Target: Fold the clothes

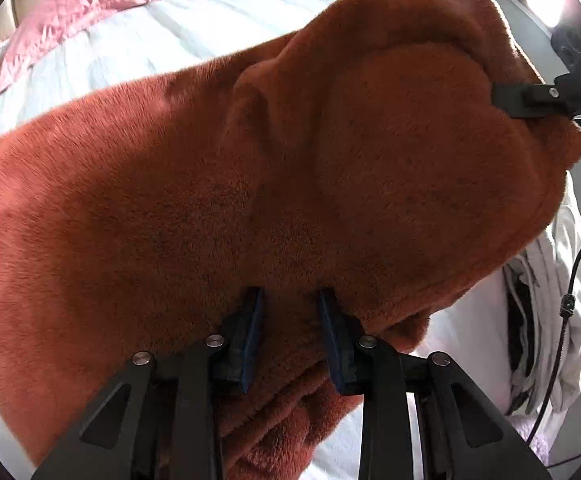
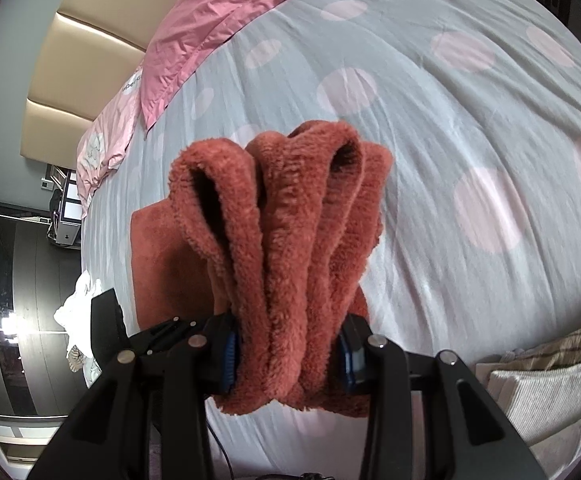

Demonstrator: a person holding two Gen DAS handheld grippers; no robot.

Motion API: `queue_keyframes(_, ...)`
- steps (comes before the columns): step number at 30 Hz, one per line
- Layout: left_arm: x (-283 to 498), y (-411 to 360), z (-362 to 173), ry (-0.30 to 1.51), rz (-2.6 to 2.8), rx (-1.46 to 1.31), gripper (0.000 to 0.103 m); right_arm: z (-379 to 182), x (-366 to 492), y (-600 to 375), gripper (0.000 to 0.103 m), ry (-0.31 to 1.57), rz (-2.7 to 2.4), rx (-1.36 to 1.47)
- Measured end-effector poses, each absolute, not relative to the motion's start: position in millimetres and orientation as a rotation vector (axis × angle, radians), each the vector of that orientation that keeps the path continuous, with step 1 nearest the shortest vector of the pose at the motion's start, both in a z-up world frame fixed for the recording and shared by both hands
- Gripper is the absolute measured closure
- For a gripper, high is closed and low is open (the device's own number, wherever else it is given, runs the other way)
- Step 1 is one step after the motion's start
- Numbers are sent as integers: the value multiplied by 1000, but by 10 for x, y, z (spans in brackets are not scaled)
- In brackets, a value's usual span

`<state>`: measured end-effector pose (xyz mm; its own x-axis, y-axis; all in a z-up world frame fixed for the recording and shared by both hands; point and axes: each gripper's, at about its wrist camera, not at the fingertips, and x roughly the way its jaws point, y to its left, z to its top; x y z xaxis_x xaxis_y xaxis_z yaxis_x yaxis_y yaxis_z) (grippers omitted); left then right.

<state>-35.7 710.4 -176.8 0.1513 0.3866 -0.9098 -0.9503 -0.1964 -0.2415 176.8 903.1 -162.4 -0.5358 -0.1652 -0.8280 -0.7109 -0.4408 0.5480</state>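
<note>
A rust-brown fleece garment (image 1: 218, 184) hangs stretched above the bed between both grippers. My left gripper (image 1: 290, 312) is shut on its near edge, with bunched folds (image 1: 282, 420) between the blue pads. In the same view the right gripper (image 1: 530, 98) grips the far corner at upper right. In the right wrist view my right gripper (image 2: 290, 348) is shut on several bunched layers of the fleece (image 2: 286, 240), which stand up between the pads. A flat part of the garment (image 2: 166, 256) hangs to the left.
The bed has a grey duvet with pale pink dots (image 2: 470, 100) and a pink pillow (image 2: 226, 8) by the beige headboard (image 2: 74, 68). Folded striped and beige clothes (image 2: 550, 384) lie at lower right. White crumpled clothes (image 1: 546, 312) lie at the bed's edge. A black cable (image 1: 566, 304) hangs there.
</note>
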Motion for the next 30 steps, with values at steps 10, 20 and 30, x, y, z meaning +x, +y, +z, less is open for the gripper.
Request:
queue_keyframes(10, -821, 6064, -1096, 706, 1647, -1087, 72, -1090, 1390, 8607, 66, 1209, 2091, -1265)
queue_keyframes(20, -1276, 5093, -1086, 655, 1808, -1195, 72, -992, 278, 7711, 66, 900, 2112, -1427)
queue_keyframes(30, -1382, 4995, -1290, 487, 1775, -1279, 72, -1374, -438, 7234, 57, 827, 2047, -1492)
